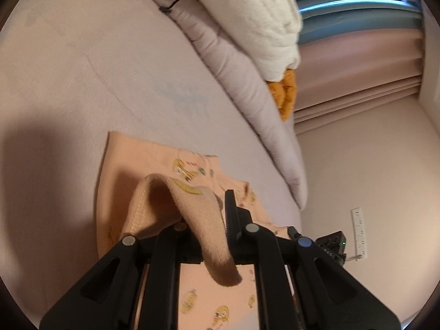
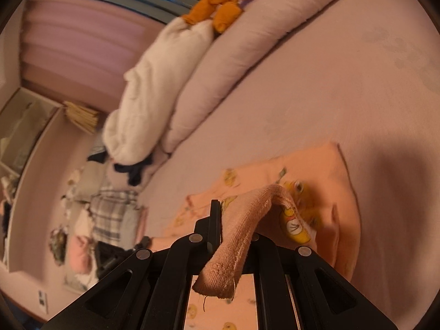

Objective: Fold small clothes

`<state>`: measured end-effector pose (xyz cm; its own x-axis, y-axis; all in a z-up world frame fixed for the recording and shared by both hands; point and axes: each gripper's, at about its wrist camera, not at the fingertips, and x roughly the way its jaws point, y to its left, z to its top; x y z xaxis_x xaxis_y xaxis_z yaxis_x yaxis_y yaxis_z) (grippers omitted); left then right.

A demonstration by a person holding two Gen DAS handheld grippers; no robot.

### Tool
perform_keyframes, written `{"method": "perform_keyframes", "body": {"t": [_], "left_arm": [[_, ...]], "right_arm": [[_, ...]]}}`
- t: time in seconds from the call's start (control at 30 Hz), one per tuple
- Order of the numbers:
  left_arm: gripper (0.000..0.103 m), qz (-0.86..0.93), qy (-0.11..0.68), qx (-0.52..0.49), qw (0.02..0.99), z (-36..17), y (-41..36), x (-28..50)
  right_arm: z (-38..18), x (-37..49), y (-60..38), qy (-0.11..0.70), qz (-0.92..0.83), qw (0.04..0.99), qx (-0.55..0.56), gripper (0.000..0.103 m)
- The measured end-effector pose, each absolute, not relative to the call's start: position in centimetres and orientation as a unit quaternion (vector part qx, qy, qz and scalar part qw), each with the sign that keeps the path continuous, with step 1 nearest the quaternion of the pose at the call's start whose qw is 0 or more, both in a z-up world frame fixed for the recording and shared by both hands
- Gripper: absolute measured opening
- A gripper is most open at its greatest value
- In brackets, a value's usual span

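Already partly folded, the peach garment lies on the bed. At left, the left tool pinches a ribbed edge; at right, the right tool pinches another. One fold seems underway, laying down and smoothing remain. No readable writing, only cartoon prints.

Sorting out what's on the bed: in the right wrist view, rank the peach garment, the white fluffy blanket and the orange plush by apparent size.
1. peach garment, though nearness inflates it
2. white fluffy blanket
3. orange plush
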<state>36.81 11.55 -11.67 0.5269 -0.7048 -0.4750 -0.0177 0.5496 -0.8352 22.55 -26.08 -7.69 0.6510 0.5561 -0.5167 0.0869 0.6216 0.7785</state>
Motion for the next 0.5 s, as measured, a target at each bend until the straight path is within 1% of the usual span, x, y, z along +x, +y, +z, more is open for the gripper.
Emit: {"method": "perform_keyframes", "body": {"t": [0.07,0.1,0.13,0.17,0.2,0.23,0.27,0.3,0.33,0.37,0.4,0.43,0.5], "left_arm": [[0.009,-0.21,0.445,-0.413,0.766,-12.3,11.5,37.6],[0.013,-0.203,0.456,-0.411,0.763,-12.6,11.4,38.1],[0.016,-0.192,0.467,-0.411,0.759,-13.1,11.5,38.4],[0.016,-0.186,0.475,-0.416,0.753,-13.4,11.7,38.7],[0.017,-0.185,0.479,-0.421,0.748,-13.6,12.0,38.9],[0.02,-0.181,0.481,-0.43,0.742,-13.8,12.4,39.2],[0.023,-0.177,0.479,-0.44,0.739,-13.8,13.0,39.3],[0.032,-0.173,0.473,-0.447,0.739,-13.6,13.5,39.3],[0.046,-0.165,0.463,-0.452,0.744,-13.2,14.4,39.1],[0.053,-0.152,0.453,-0.456,0.751,-12.8,15.2,38.8],[0.063,-0.137,0.438,-0.461,0.76,-12.3,16.2,38.3],[0.066,-0.124,0.42,-0.47,0.766,-11.9,17.4,37.9],[0.066,-0.112,0.394,-0.491,0.769,-11.3,19.6,37.0]], "right_arm": [[-8.0,22.9,-26.3,0.397,0.139,0.806,0.417,0.007],[-8.7,23.5,-26.7,0.404,0.138,0.791,0.438,0.007],[-8.7,23.5,-26.7,0.404,0.138,0.791,0.438,0.007],[-9.3,23.8,-27.1,0.412,0.138,0.779,0.453,0.015],[-9.6,24.1,-27.3,0.42,0.134,0.768,0.465,0.029],[-10.0,24.2,-27.6,0.425,0.129,0.757,0.48,0.034],[-10.4,24.2,-28.1,0.426,0.125,0.745,0.498,0.036],[-10.3,24.2,-28.8,0.414,0.124,0.737,0.52,0.036],[-10.3,24.2,-28.8,0.414,0.124,0.737,0.52,0.037],[-9.9,23.9,-29.5,0.402,0.121,0.738,0.528,0.037],[-9.7,23.8,-29.9,0.393,0.12,0.74,0.533,0.037],[-9.4,23.5,-30.4,0.377,0.12,0.743,0.539,0.037],[-8.5,22.6,-31.4,0.338,0.125,0.756,0.547,0.038]]}}
